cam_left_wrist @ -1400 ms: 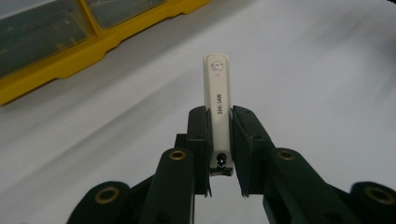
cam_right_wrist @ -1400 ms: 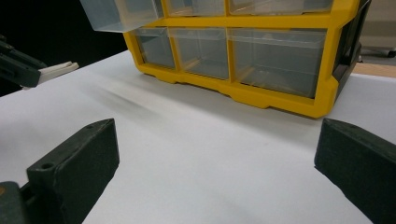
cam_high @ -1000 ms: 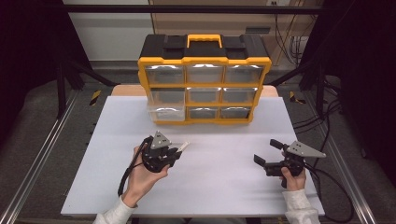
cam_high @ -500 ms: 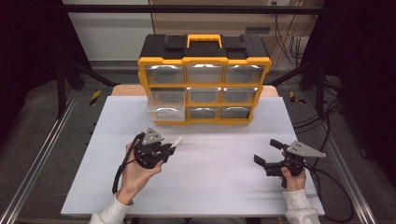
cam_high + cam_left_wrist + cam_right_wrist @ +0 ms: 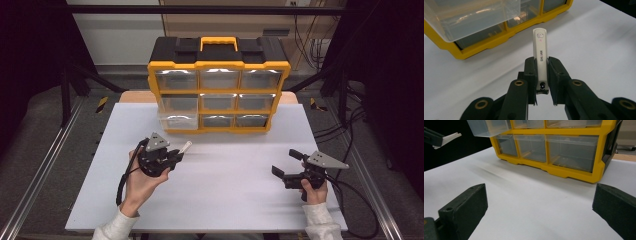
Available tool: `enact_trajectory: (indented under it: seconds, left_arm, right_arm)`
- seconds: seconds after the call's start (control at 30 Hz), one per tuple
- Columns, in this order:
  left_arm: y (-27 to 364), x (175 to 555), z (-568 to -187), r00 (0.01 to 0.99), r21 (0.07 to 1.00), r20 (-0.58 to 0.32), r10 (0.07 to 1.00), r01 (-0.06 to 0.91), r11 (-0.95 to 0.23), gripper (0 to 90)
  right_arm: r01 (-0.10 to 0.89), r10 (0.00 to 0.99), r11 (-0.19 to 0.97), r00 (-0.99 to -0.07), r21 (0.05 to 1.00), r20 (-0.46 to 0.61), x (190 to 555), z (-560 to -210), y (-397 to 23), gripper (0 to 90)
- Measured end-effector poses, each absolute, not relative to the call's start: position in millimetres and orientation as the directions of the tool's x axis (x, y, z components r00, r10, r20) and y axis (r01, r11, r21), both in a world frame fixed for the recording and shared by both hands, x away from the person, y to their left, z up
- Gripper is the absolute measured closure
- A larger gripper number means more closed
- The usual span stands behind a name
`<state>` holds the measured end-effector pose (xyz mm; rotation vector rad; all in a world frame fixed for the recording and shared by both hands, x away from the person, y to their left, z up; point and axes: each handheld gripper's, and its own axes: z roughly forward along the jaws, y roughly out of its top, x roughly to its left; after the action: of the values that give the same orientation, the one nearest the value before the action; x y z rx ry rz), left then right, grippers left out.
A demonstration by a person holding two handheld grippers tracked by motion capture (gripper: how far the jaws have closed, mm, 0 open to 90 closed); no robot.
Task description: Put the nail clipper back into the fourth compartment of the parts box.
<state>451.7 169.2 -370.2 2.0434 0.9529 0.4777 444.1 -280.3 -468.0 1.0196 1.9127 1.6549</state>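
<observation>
Left tongs are clamped on a white nail clipper; it is pinched near its rivet end, with the printed end sticking out past the jaws. Compared with a second ago, the left tongs have been shifted slightly left and a little farther from the person, and the clipper is carried along. It is held above the white counter, just in front of the yellow drawer organizer. The organizer's clear left-column drawer is pulled out, as before. Right tongs are held apart with nothing between the jaws, low over the counter's right side, unmoved since the earlier frames. The two tongs are kept well apart.
</observation>
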Motion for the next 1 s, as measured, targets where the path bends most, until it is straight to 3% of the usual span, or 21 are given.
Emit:
enact_trajectory:
  seconds: [1.0]
  left_arm:
    - [182.0, 456.6, -350.6, 0.645, 0.825, -0.012, 0.764, 0.438, -0.357, 77.0]
  right_arm:
    - [0.261, 0.748, 0.029, -0.646, 0.965, 0.152, 444.1, -468.2, -280.3, 0.3]
